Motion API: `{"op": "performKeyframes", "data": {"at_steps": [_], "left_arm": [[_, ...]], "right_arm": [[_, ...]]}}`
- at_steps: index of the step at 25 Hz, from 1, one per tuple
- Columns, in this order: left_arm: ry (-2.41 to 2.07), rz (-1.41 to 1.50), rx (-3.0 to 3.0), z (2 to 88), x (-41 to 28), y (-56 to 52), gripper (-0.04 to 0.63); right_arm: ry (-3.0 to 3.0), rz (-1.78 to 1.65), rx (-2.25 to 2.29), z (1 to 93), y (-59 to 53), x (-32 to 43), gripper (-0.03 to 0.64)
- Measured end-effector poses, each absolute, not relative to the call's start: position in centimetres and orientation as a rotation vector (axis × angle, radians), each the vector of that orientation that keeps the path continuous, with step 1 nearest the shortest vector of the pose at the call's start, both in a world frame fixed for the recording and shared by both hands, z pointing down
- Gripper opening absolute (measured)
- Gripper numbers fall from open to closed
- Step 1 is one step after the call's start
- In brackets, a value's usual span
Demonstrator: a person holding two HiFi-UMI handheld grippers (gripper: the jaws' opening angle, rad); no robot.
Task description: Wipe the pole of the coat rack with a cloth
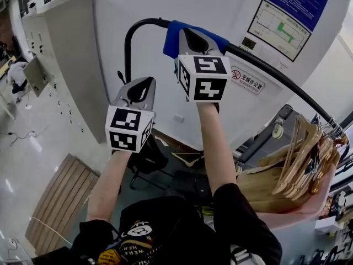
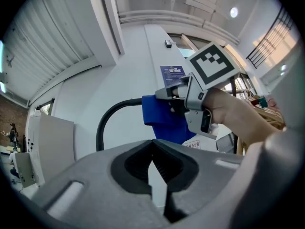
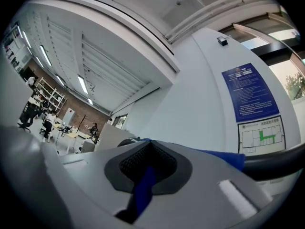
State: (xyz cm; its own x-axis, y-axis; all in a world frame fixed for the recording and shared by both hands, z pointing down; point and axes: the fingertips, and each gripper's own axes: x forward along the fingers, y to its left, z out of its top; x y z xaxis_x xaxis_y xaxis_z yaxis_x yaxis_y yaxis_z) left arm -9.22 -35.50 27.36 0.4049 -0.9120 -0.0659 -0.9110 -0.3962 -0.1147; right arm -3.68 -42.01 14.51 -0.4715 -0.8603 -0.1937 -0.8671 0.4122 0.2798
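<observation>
The right tongs [image 1: 194,39] are clamped on the blue cloth [image 1: 171,37], which is draped over the black pole [image 1: 276,73] of the coat rack just past its bend. The pole's long axis runs from there down to the right towards the wooden hangers [image 1: 300,159], so the wipe is judged to follow that line. The left tongs [image 1: 140,88], closed on nothing, sit below-left, off the pole

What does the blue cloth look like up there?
The blue cloth is plain and soft-looking. It is folded over the black pole near its bend, with a flap hanging down. The right gripper is shut on it, a blue strip squeezed between its jaws.
</observation>
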Motion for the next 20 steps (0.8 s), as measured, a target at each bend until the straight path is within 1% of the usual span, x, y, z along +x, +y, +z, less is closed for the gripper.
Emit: {"op": "performKeyframes", "data": {"at_steps": [7,15,20], "left_arm": [[1.598,-0.003,-2.538,26.7,-8.0,-35.7,0.003],[1.511,-0.008,-2.595,26.8,-5.0,-35.9,0.002],[1.447,-0.003,-2.629,26.8,-3.2,-36.0,0.002]], "right_arm": [[2.563,0.511,-1.665,14.9,-40.5,0.6,0.000],[2.469,0.509,-1.770,15.2,-38.4,6.1,0.001],[2.369,0.517,-1.875,15.2,-36.2,11.4,0.002]]}}
